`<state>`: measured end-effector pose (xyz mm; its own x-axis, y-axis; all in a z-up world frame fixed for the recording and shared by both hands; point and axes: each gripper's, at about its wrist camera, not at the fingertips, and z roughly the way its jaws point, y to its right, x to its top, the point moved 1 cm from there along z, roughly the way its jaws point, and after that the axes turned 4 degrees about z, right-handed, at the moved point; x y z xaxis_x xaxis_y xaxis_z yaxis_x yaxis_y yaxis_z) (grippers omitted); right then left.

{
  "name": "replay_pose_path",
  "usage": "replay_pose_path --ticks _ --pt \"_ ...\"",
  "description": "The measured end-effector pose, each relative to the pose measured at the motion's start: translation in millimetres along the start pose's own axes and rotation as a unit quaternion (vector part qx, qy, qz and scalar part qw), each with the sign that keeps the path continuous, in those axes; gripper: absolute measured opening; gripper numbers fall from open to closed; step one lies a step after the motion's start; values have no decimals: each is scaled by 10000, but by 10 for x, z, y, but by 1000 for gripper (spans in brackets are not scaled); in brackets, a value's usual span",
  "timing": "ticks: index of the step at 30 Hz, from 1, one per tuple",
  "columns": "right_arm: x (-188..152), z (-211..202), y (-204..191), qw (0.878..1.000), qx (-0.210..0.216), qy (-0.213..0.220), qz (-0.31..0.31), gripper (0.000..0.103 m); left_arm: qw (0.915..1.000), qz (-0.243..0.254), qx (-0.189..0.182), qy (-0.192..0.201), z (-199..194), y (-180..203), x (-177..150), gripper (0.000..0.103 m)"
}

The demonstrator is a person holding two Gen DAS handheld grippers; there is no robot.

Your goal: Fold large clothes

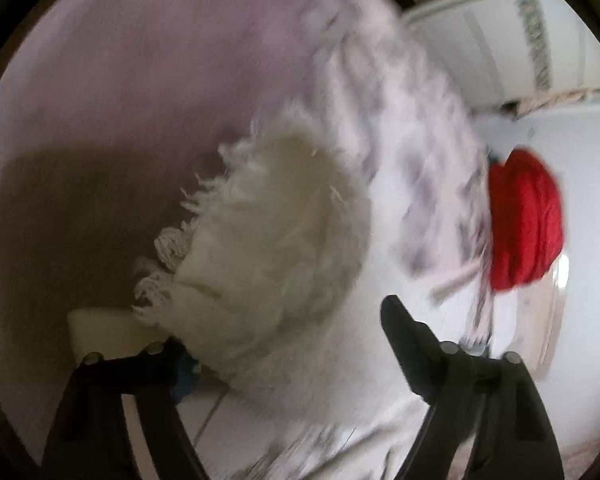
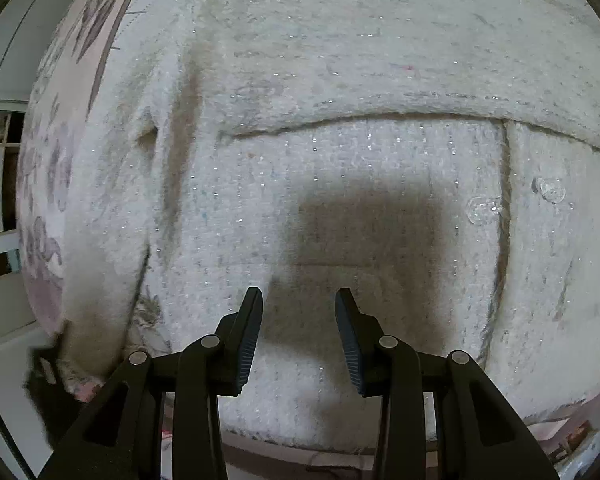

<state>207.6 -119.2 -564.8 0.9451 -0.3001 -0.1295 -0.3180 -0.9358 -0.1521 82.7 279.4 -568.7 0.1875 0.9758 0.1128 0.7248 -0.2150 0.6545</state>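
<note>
A: Where's the garment relative to the right gripper (image 2: 299,300)?

B: The cream knit cardigan (image 2: 340,168) lies spread flat right ahead of it and under it, filling nearly the whole right wrist view. The two fingers stand apart with nothing between them, poised over the fabric; I can't tell whether the tips touch it. Their shadow falls on the knit just ahead.

A: Any detail on the knit?

B: Glittery threads run through it, a folded edge crosses the upper middle, and two clear buttons (image 2: 482,210) sit off to the right beside a vertical seam. It rests on a floral pink bedcover (image 2: 48,184), which shows along the left edge.

A: And the left gripper (image 1: 260,320)?

B: That view is badly blurred. A bunched, fringed part of the cream knit sits against the left finger, up close to the lens, while the right finger stands well off to the side. So the jaws look spread wide; the fabric lies between them, but I can't say it's pinched.

A: Anything else around there?

B: A plain pink surface fills the upper left, the patterned bedcover streaks across the middle, and a red bundle of cloth (image 1: 526,220) lies beyond it on the right.

A: Any containers?

B: White cupboard fronts (image 1: 500,48) at the top right, doors closed as far as I can tell, so contents can't be seen
</note>
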Motion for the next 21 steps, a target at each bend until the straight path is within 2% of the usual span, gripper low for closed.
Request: replay_pose_path --ticks 2,4,5,7,9,10,11,12,15,17,18,20,21 --pt "-3 17 15 9999 -108 55 32 40 9995 150 -88 277 32 115 140 40" --pt "-27 37 -5 9998 -117 93 95 40 9989 244 -108 388 128 208 281 24" --pt "-28 41 -13 9998 -90 124 155 40 9987 291 -146 396 182 247 365 21" --pt "-34 32 -18 9996 -84 176 211 40 9981 494 -170 313 312 331 465 21" --pt "-16 15 -31 9994 -75 234 234 40 9955 848 -420 -63 494 428 541 25" --pt "-5 9 -43 9994 -83 262 226 40 9934 1009 -470 -260 570 460 544 41" --pt "-4 7 -46 9993 -87 280 222 40 9903 1156 -568 -513 638 478 539 62" --pt "-2 11 -49 9993 -97 298 215 40 9885 1184 -696 -626 680 461 507 68" --pt "-30 33 3 9993 -118 249 261 40 9886 1224 -680 -560 645 487 474 69" --pt "-19 53 23 9990 -130 229 350 40 9884 1347 -515 -479 601 547 446 64" --pt "-2 43 39 9989 -146 240 378 40 9883 1389 -469 -424 585 573 434 60" --pt "13 22 30 9984 -280 303 374 40 9869 1557 -328 -277 540 647 411 16" --pt "20 -4 24 9973 -529 380 330 40 9859 1624 -310 -269 539 675 416 12"
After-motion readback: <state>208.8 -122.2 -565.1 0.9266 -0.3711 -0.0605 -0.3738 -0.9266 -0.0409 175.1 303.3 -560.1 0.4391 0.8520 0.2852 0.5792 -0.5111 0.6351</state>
